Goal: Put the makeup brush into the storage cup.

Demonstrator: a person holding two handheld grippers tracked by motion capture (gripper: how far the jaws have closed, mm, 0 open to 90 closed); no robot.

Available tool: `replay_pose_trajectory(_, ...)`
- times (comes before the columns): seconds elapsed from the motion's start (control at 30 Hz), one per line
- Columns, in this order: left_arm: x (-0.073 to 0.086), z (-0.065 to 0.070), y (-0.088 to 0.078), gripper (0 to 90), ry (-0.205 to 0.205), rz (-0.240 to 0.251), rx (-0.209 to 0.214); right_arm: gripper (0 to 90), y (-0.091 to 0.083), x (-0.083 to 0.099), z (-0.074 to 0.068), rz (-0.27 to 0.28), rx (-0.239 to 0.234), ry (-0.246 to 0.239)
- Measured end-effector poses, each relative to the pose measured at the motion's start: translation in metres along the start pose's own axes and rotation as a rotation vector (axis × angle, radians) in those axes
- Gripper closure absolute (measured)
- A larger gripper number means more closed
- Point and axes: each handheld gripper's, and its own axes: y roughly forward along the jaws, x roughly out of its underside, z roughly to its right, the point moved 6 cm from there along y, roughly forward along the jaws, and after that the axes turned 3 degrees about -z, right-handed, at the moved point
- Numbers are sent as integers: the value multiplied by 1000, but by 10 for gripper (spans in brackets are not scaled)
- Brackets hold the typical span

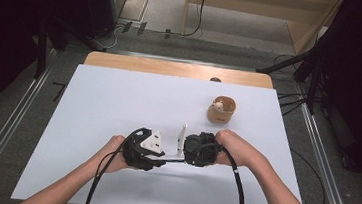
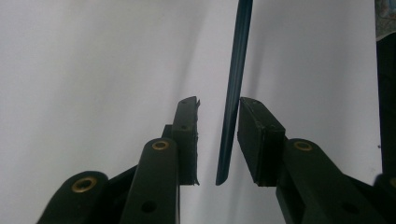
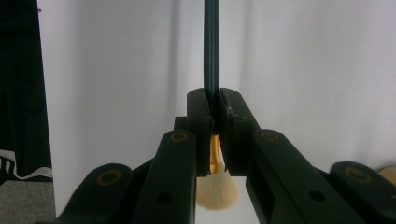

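A brush with a thin dark teal handle (image 3: pixel 211 46), a gold ferrule and tan bristles (image 3: pixel 215 191) is clamped in my right gripper (image 3: pixel 212 107), whose pads are shut on the handle just past the ferrule. In the high view the two grippers face each other near the table's front middle, the right gripper (image 1: pixel 186 155) pointing left and the left gripper (image 1: pixel 163 159) pointing right. The free end of the handle (image 2: pixel 236 70) stands between the pads of my left gripper (image 2: pixel 217 135). A gap shows between the handle and one pad (image 2: pixel 187 135).
A round wooden bowl (image 1: pixel 221 109) with a small pale thing inside stands on the white table (image 1: pixel 118 106), behind the right hand. A wooden strip (image 1: pixel 172 68) runs along the table's far edge. Cables trail from both grippers toward the front edge.
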Motion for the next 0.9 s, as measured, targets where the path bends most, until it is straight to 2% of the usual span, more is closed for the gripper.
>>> replay_pose_trajectory(0.17, 0, 1, 3, 728, 14, -18, 10, 851, -1, -2, 0, -2, 5, -15)
replay_pose_trajectory(0.3, 0, 2, 5, 792, 34, -18, 16, 850, -2, -2, 0, -9, 9, -21)
replay_pose_trajectory(0.37, -1, 3, 6, 828, 45, -15, 26, 850, -2, -2, -1, -12, 14, -6)
replay_pose_trajectory(0.53, 0, 8, 10, 856, 75, -20, 37, 845, -1, 0, -2, -33, 1, -19)
replay_pose_trajectory(0.63, 1, 10, 10, 861, 68, -2, 39, 821, -1, 0, -2, -32, -4, -18)
replay_pose_trajectory(0.77, 4, 10, 10, 861, 49, 19, 38, 610, -3, 2, -2, 12, -19, 0)
replay_pose_trajectory(0.8, 5, 10, 10, 861, 45, 23, 36, 522, -3, 2, -2, 30, -20, 19)
replay_pose_trajectory(0.83, 6, 10, 10, 861, 41, 24, 34, 461, -4, 2, -1, 45, -12, 31)
replay_pose_trajectory(0.9, 8, 10, 10, 861, 27, 39, 33, 340, -7, 4, 1, 64, -4, 83)
